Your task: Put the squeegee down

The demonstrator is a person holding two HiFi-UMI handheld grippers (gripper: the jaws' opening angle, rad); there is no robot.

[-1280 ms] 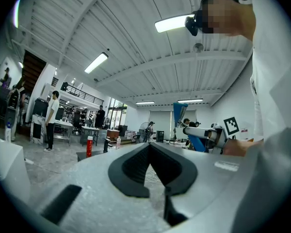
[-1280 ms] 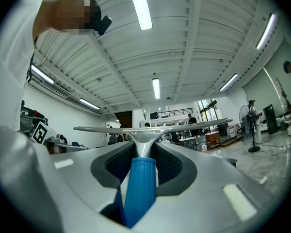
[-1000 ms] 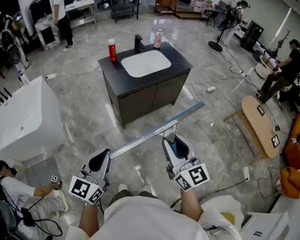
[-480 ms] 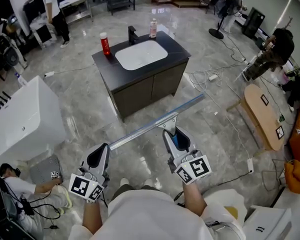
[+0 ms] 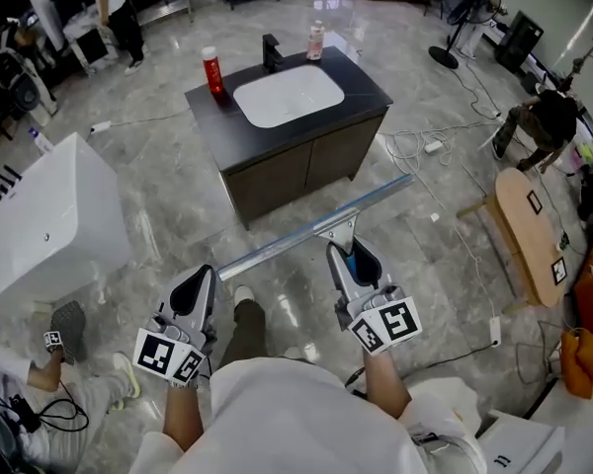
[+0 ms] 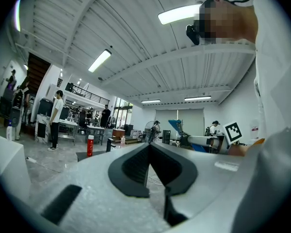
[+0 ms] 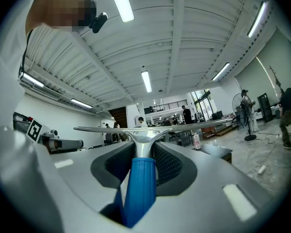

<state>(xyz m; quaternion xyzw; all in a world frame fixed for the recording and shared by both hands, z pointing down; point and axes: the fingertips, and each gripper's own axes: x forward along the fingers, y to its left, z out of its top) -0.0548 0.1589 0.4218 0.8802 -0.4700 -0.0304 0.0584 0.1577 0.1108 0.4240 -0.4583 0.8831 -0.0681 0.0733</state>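
The squeegee [image 5: 316,227] has a long metal blade and a blue handle [image 5: 351,263]. It is carried level above the marble floor, blade crosswise, pointing toward the black sink cabinet [image 5: 361,107]. My right gripper [image 5: 342,252] is shut on the handle; in the right gripper view the blue handle [image 7: 138,188] runs between the pads up to the metal blade [image 7: 150,128]. My left gripper [image 5: 204,276] hangs beside it at the blade's left end, apart from the blade. Its pads [image 6: 136,166] meet with nothing between them.
The cabinet bears a white basin [image 5: 287,97], a black faucet [image 5: 271,51], a red bottle [image 5: 211,71] and a small bottle [image 5: 315,40]. A white tub [image 5: 40,225] stands left. Cables [image 5: 425,151] and a wooden board [image 5: 529,235] lie right. A person's legs [image 5: 69,363] lie lower left.
Both grippers and the squeegee have moved forward toward the sink cabinet, which now sits a little nearer. The carrier's foot has stepped into view between the grippers.
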